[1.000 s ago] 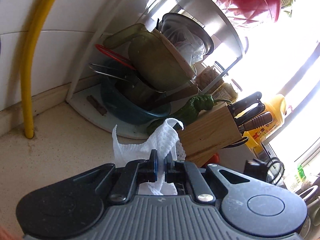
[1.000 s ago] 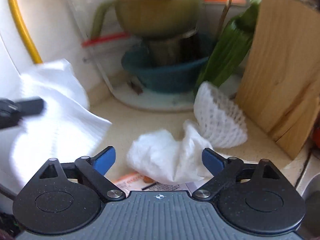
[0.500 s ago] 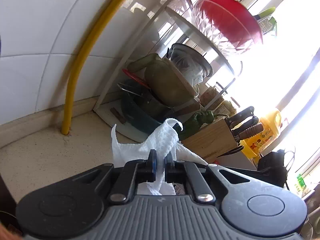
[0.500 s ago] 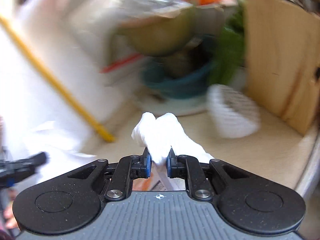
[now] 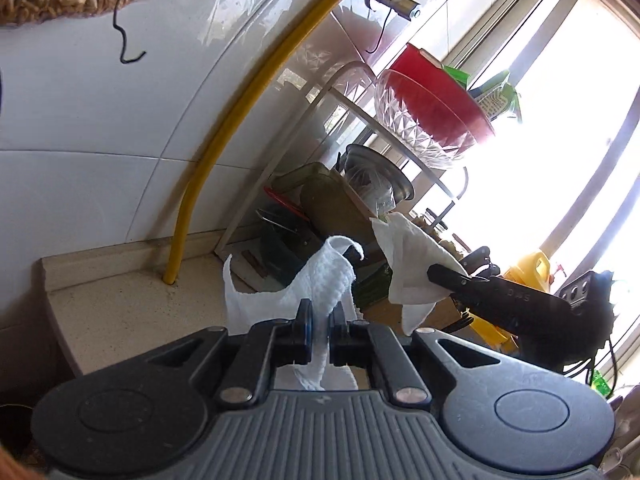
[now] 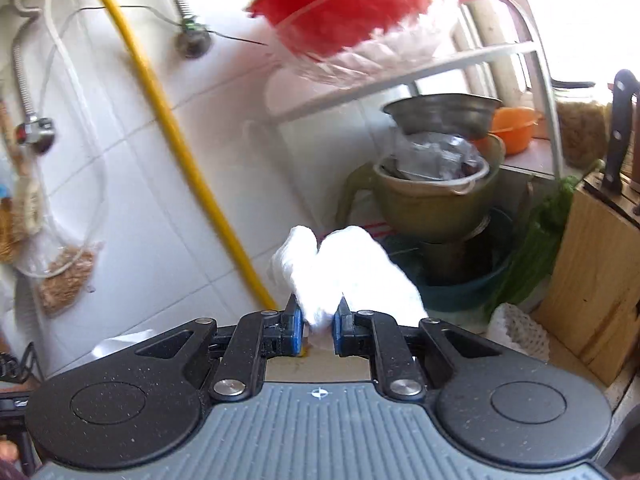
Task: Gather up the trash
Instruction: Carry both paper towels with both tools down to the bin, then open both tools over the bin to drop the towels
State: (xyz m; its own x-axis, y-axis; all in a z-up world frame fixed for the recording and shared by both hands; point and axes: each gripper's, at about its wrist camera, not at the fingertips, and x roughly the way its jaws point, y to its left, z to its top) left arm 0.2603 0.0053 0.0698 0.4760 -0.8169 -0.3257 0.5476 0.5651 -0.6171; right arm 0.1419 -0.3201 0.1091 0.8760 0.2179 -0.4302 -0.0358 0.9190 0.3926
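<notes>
White paper towel point(image 5: 320, 288) sits clamped in the left tool point(image 5: 319, 330), crumpled tissue point(image 6: 340, 272) pinched in the right tool point(image 6: 316, 330).

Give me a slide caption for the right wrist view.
Right claw shut on a crumpled white paper towel, lifted before the cluttered dish rack.

My left camera sits just behind my fingers, looking slightly down toward the yellow pipe point(image 5: 224, 140), the corner rack point(image 5: 424, 176) and the bright window. My right camera faces the same rack point(image 6: 404, 80) from closer, more head-on. Both share the pipe point(image 6: 168, 120), red bowl point(image 5: 440, 92) point(image 6: 344, 4) and knife block point(image 6: 596, 280).
</notes>
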